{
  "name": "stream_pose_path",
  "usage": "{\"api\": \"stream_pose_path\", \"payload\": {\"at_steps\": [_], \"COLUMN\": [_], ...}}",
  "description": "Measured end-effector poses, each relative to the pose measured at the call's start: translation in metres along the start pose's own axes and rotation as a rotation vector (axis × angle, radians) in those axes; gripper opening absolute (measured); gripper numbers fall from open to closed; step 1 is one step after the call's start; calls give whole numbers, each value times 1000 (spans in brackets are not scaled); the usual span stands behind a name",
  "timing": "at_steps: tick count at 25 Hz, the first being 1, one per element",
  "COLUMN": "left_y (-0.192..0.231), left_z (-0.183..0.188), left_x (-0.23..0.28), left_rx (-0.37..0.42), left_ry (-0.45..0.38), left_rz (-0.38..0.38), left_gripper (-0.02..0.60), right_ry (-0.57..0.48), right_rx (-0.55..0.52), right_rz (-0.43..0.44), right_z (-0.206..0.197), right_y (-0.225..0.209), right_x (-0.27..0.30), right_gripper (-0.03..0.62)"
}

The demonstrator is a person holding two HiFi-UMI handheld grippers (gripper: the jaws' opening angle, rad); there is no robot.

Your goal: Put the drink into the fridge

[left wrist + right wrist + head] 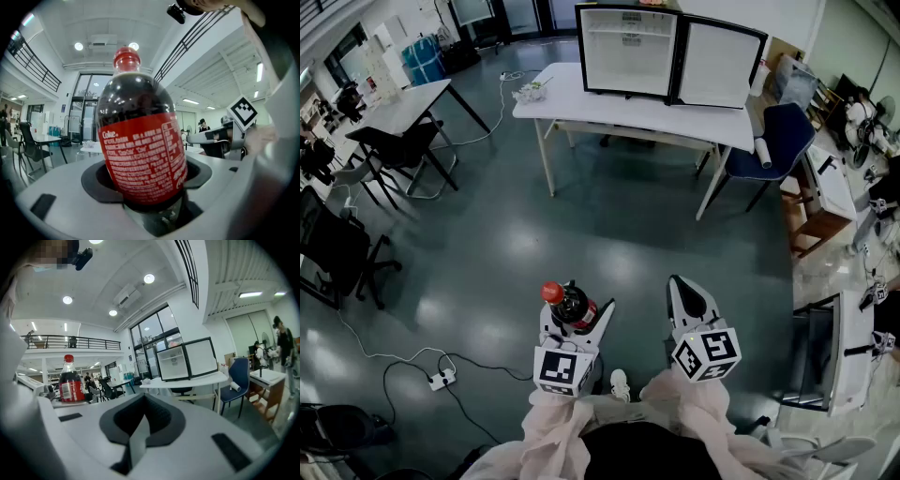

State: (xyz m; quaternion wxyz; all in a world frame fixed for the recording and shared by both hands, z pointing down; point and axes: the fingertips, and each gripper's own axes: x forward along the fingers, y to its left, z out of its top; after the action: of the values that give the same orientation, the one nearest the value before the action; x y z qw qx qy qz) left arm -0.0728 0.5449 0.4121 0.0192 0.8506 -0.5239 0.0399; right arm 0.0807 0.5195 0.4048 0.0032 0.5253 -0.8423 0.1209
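A cola bottle (570, 305) with a red cap and red label stands upright between the jaws of my left gripper (578, 313), which is shut on its lower body. In the left gripper view the bottle (140, 140) fills the middle, with the dark pads (101, 180) pressed on both sides. My right gripper (685, 287) is beside it to the right, shut and empty, its pads (154, 418) meeting at a seam. The small white fridge (628, 52) stands on a white table (572, 103) far ahead across the floor, its door (717, 66) swung open to the right. The fridge (176, 363) also shows in the right gripper view.
A blue chair (778, 141) stands at the table's right end. Grey desks and black chairs (412, 150) line the left side. A power strip with cable (441, 380) lies on the floor at lower left. A white desk (848, 347) runs along the right.
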Motion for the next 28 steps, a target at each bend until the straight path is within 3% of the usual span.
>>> {"api": "stream_pose_path", "payload": {"at_steps": [4,7,13,22,28], "left_y": [-10,-12,-13,-10,-5], "left_z": [1,1,2,1,-4], "left_x": [-20,-31,-45,-56,-67], "left_rx": [54,32,27,61,39], "left_ry": [3,-6,-13,3,7], "left_rz": [17,26,40,68,74], "left_gripper": [340,341,339,339,339], "right_ry": [-14,-19,-29,-51,-34], "right_rx": [-5,-26,43,25,14], "right_rz": [11,12,9,-8,-4], "right_z": [2,6,7,14,7], "right_y": [12,17,20,21,32], "right_x": [-18,-25,-35,-40,-43], "right_gripper": [9,9,11,11,11]}}
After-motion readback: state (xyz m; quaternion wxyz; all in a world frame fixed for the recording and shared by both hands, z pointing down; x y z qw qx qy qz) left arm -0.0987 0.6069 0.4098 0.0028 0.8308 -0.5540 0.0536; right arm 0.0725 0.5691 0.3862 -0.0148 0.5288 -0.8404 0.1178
